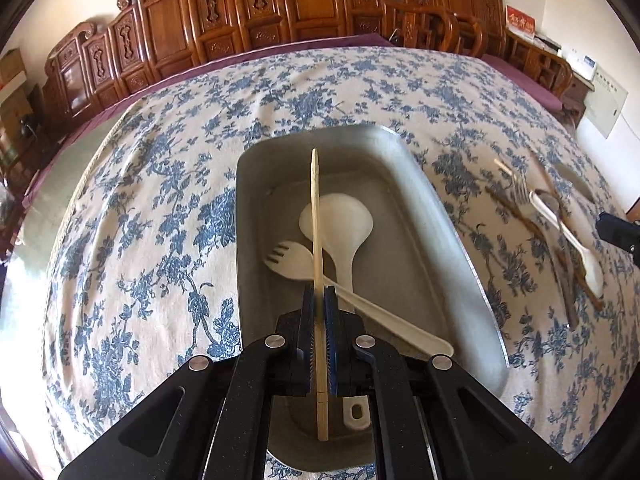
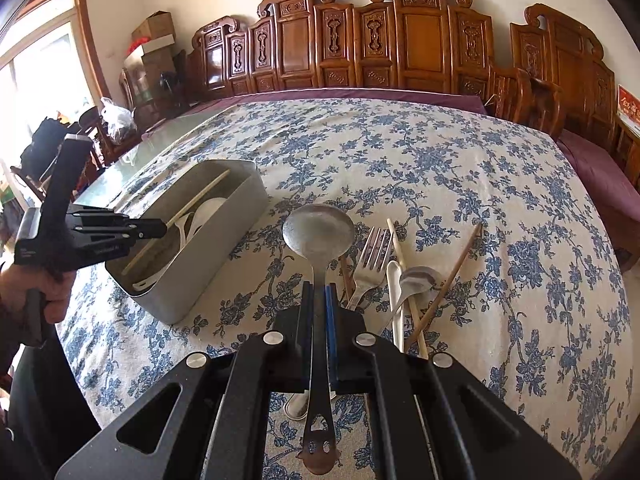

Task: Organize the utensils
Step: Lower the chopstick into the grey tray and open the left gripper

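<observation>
Hovering over the grey metal tray (image 1: 460, 216) at frame centre, the left gripper (image 1: 319, 296) clamps 1 bamboo chopstick (image 1: 316, 208) pointing up-frame; the right gripper (image 2: 319, 292) clenches a steel ladle (image 2: 318, 228), bowl up-frame, with open tablecloth (image 2: 460, 168) beyond.

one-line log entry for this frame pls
left gripper: shut on chopstick, over metal tray | right gripper: shut on metal ladle | on cloth: fork, spoons, chopsticks
</observation>
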Demonstrator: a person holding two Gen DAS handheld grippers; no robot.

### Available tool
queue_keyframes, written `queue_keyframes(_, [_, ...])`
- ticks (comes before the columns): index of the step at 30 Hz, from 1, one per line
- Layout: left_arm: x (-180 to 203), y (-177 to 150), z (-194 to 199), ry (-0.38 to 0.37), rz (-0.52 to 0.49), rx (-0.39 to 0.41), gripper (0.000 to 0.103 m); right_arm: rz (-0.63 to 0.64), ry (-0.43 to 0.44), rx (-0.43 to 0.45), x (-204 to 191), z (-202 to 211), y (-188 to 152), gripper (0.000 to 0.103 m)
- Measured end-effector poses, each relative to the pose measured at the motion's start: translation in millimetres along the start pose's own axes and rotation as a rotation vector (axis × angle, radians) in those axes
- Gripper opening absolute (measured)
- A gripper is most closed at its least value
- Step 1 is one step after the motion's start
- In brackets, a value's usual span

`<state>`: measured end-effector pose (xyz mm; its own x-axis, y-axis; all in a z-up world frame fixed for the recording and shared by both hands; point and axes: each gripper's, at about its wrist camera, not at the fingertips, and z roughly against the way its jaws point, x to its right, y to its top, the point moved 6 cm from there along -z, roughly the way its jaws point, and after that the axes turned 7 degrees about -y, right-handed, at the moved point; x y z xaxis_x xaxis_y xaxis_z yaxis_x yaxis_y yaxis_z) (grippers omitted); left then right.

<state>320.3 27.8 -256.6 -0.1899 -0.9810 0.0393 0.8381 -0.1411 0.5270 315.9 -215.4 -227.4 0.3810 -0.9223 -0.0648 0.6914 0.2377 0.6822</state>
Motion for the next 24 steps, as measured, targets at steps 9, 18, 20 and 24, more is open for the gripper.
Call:
queue_keyframes(9, [-2.6,-2.0,1.2,-0.007,0.019,0.013,0.005,0.004,0.01,0.001,-5.3,1.3,0.5,0.007])
queue_keyframes(18, [-7.1,-5.2,26.3,-0.029,0.037,0.096,0.006,0.036,0.01,-0.031,-19.9,-6.3,-4.1,0.007])
queue_keyframes(20, [-8.5,-4.7,34.6,-0.032,0.035,0.123,0.006,0.04,0.007,-0.035,-23.5,-7.5,-4.5,0.007])
queue_keyframes(24, [-11.0,-3.7,45.6,-0.05,0.047,0.156,0.006,0.048,0.007,-0.033,-32.9,-7.1,-0.7,0.007])
